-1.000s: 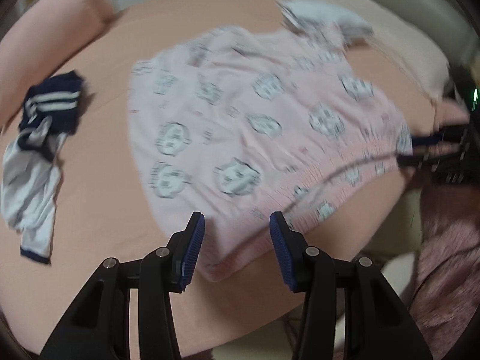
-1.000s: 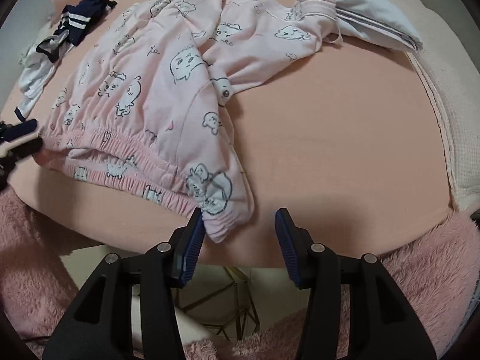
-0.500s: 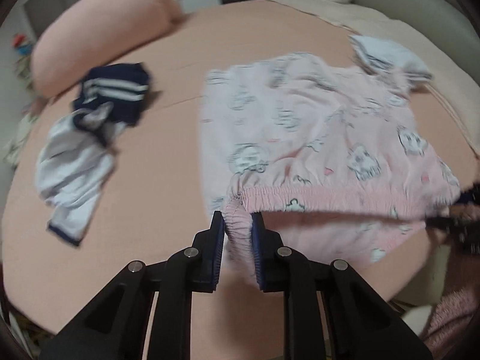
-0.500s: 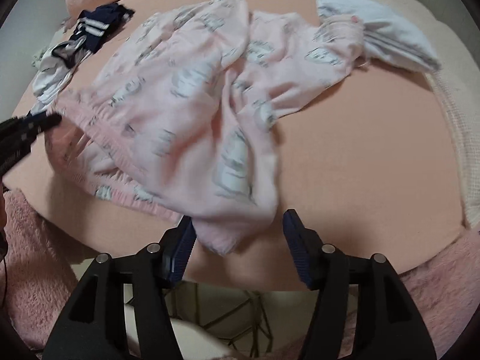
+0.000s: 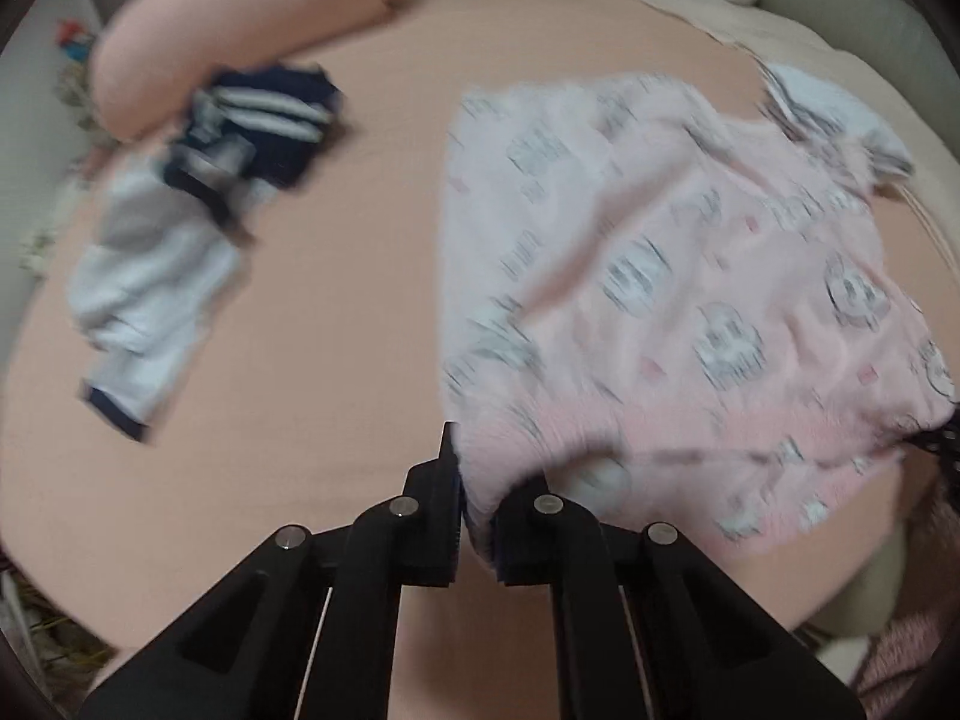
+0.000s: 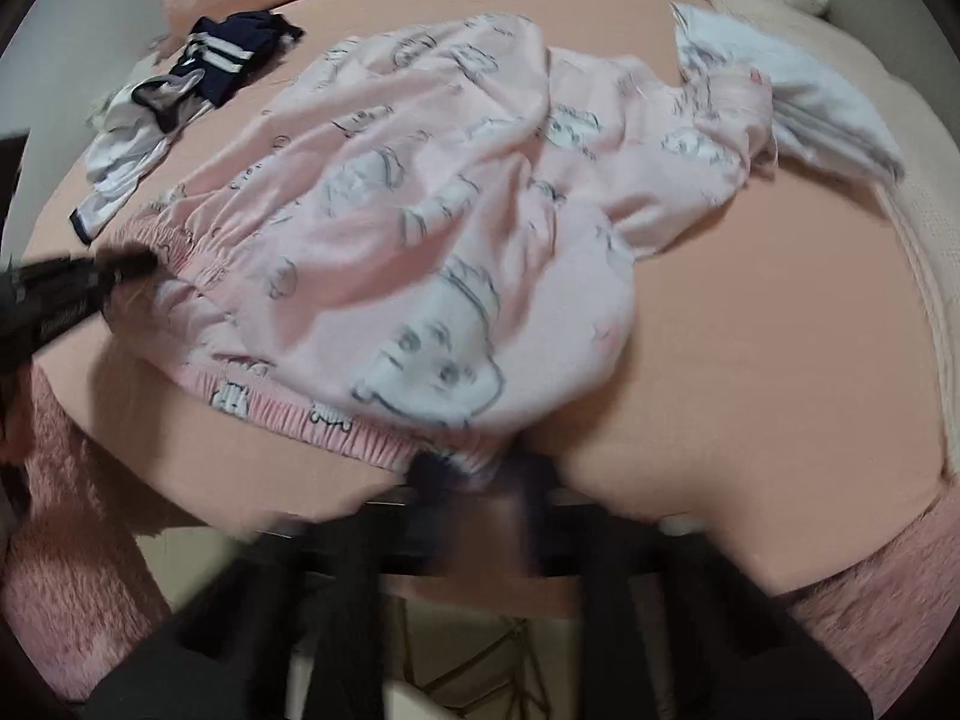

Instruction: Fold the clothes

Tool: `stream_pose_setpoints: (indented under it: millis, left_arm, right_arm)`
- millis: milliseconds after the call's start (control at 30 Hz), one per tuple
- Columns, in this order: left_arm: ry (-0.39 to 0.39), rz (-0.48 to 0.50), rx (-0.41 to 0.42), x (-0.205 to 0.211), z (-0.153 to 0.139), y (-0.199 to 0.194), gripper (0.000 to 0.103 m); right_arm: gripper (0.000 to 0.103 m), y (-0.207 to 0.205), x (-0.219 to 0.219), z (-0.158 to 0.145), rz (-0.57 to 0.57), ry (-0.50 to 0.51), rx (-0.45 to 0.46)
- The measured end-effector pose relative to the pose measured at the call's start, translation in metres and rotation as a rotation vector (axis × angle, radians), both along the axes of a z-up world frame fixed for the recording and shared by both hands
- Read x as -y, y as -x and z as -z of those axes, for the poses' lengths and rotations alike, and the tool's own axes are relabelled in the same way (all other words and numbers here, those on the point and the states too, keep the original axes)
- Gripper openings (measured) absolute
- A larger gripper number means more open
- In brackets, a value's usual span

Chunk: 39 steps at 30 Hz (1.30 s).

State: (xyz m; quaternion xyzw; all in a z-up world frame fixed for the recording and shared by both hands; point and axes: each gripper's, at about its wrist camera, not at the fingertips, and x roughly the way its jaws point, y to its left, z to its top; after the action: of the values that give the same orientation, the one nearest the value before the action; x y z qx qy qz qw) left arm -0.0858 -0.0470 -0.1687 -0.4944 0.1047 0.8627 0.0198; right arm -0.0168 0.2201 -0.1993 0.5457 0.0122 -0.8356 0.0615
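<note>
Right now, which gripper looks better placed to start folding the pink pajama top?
Left, probably. The left gripper is visibly shut on the pink pajama top at its elastic hem. The right gripper touches that hem too, but blur hides its grip.

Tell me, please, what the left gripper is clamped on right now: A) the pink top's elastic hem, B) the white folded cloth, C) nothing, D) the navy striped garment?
A: the left gripper has its fingers shut on the gathered hem of the pink top, while the navy garment lies apart.

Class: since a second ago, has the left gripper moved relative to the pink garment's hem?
Yes. The left gripper, open and short of the pink garment then, now clamps its elastic hem.
</note>
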Motion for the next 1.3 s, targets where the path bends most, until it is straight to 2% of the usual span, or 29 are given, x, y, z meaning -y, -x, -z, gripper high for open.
stream_pose_setpoints:
  millis: [67,100,167,233,300,333,433,500,533,600,633,733,800,833,900,933,967,1000,1033,1133,1233,1300]
  left_arm:
    - [0.034,-0.012,-0.051,0.003,-0.023,-0.011,0.006]
    - [0.011,-0.013,-0.056,0.006,-0.037,-0.015,0.006]
    - [-0.059,-0.007,-0.085,0.010,-0.068,-0.029,0.006]
    - [-0.131,0.000,-0.113,0.013,-0.100,-0.042,0.006]
    - [-0.217,0.024,-0.143,0.011,-0.129,-0.058,0.006]
    - [-0.258,0.038,-0.150,0.010,-0.137,-0.064,0.006]
    - [-0.284,0.077,-0.097,0.000,-0.129,-0.062,0.006]
    - [-0.209,0.101,0.004,-0.014,-0.093,-0.036,0.006]
    - [-0.196,0.102,0.055,-0.016,-0.078,-0.016,0.006]
    - [-0.207,0.115,0.103,-0.020,-0.068,0.035,0.006]
    - [-0.186,0.142,0.081,-0.021,-0.080,0.059,0.006]
    - [-0.105,0.148,-0.127,-0.030,-0.173,0.108,0.005]
    - [-0.180,0.170,-0.286,-0.024,-0.252,0.108,0.006]
    - [-0.211,0.178,-0.361,-0.020,-0.288,0.106,0.006]
    - [-0.209,0.169,-0.467,-0.012,-0.332,0.093,0.006]
    - [-0.209,0.163,-0.514,-0.008,-0.352,0.086,0.006]
    - [-0.215,0.155,-0.530,-0.003,-0.358,0.078,0.006]
    - [-0.222,0.148,-0.541,0.001,-0.360,0.070,0.006]
    - [-0.227,0.146,-0.521,0.004,-0.348,0.063,0.008]
    - [-0.242,0.137,-0.452,0.010,-0.307,0.045,0.009]
    - [-0.230,0.110,-0.231,0.004,-0.203,0.031,0.009]
    - [-0.221,0.091,-0.084,-0.001,-0.134,0.021,0.009]
  right_arm:
    - [0.005,-0.005,-0.011,-0.017,0.010,-0.005,-0.055]
    - [0.005,-0.005,-0.014,-0.031,0.035,0.013,-0.091]
    - [0.005,-0.009,-0.031,-0.065,0.074,0.072,-0.143]
    - [0.005,-0.006,-0.034,-0.091,0.092,0.117,-0.210]
    - [0.005,-0.004,-0.031,-0.133,0.079,0.143,-0.280]
    - [0.005,-0.007,-0.032,-0.146,0.073,0.147,-0.296]
    - [0.005,-0.016,-0.037,-0.185,0.057,0.160,-0.341]
    - [0.005,0.012,-0.043,-0.156,0.053,0.123,-0.258]
    - [0.005,0.026,-0.046,-0.142,0.052,0.105,-0.216]
    - [0.004,0.068,-0.054,-0.120,0.032,0.071,-0.156]
    - [0.004,0.096,-0.058,-0.113,0.016,0.056,-0.138]
    - [0.004,0.166,-0.059,-0.168,-0.002,0.053,-0.218]
    - [0.004,0.178,-0.051,-0.253,-0.021,0.056,-0.411]
    - [0.004,0.174,-0.048,-0.287,-0.024,0.055,-0.490]
    - [0.005,0.161,-0.046,-0.353,-0.023,0.073,-0.644]
    - [0.005,0.152,-0.047,-0.371,-0.023,0.090,-0.689]
    - [0.005,0.144,-0.048,-0.388,-0.022,0.108,-0.734]
    - [0.005,0.133,-0.048,-0.396,-0.021,0.118,-0.767]
    - [0.005,0.123,-0.049,-0.404,-0.020,0.129,-0.798]
    - [0.005,0.096,-0.047,-0.382,-0.014,0.159,-0.784]
    - [0.005,0.074,-0.044,-0.317,-0.002,0.170,-0.648]
    - [0.005,0.066,-0.036,-0.246,0.013,0.132,-0.502]
